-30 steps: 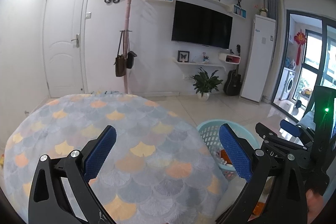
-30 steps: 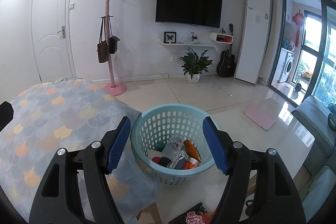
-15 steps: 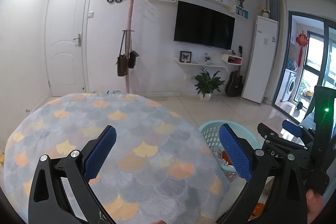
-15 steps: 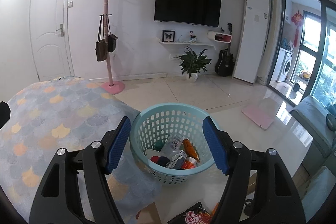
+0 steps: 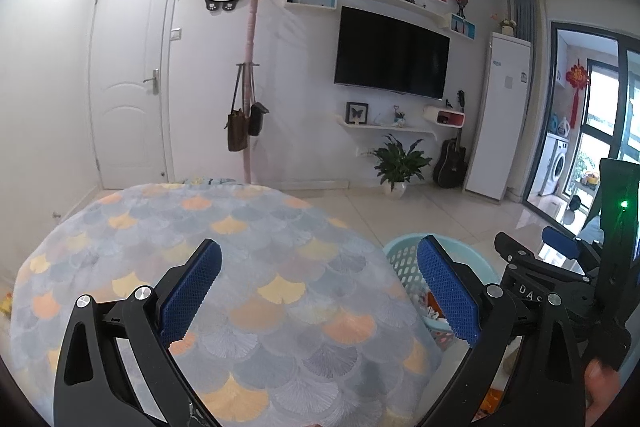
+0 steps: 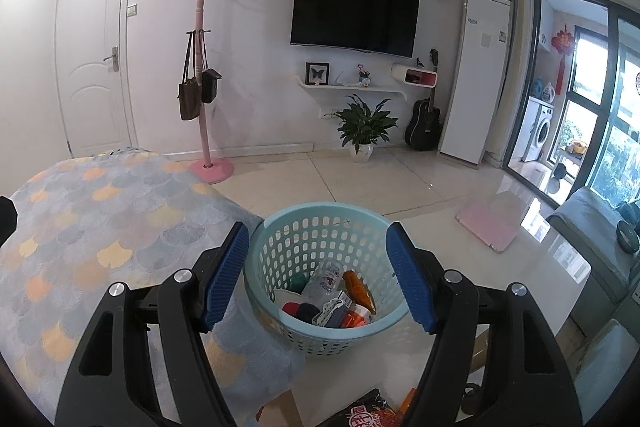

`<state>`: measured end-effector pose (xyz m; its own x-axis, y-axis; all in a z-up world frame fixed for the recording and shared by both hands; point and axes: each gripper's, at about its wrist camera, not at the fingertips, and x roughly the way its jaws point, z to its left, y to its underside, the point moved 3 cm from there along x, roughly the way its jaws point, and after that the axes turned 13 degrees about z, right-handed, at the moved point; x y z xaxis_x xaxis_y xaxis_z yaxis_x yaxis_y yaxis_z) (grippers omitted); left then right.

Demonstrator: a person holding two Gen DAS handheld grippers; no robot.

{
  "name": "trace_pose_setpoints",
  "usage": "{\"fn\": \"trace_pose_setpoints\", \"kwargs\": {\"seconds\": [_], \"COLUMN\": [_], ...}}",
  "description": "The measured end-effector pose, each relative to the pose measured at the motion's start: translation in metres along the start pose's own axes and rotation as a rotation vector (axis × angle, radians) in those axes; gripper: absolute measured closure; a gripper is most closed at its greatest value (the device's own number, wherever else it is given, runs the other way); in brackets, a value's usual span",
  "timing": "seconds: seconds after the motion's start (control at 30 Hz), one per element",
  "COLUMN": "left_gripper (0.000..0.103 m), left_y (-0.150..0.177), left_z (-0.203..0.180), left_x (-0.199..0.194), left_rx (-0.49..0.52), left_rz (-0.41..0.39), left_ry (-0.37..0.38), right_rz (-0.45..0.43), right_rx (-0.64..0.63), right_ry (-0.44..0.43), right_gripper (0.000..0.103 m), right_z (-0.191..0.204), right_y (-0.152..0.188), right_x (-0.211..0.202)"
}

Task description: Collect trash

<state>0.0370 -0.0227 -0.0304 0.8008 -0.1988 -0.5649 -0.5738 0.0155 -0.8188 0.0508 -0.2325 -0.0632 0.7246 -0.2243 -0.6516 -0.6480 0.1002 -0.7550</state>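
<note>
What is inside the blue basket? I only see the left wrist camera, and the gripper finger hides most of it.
Observer: The right wrist view looks down into the basket: a clear plastic bottle, an orange wrapper and other trash.
Child: Is any trash still outside?
Observer: Yes, a dark red-printed snack packet lies on the floor, nearer than the basket.
Child: Is the right gripper holding something?
Observer: No, the right gripper is open and empty, above the basket.
</note>
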Motion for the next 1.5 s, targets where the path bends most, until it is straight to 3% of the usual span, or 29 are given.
{"fn": "trace_pose_setpoints", "kwargs": {"seconds": [1.5], "left_gripper": [0.008], "left_y": [0.0032], "left_z": [-0.0077], "left_x": [-0.0058], "left_rx": [-0.013], "left_rz": [-0.006], "left_ry": [-0.016], "right_rz": [0.014], "right_rx": [0.004], "right_ry": [-0.015], "right_gripper": [0.036], "right_z": [0.0024], "right_y": [0.0063], "right_x": [0.0062]}}
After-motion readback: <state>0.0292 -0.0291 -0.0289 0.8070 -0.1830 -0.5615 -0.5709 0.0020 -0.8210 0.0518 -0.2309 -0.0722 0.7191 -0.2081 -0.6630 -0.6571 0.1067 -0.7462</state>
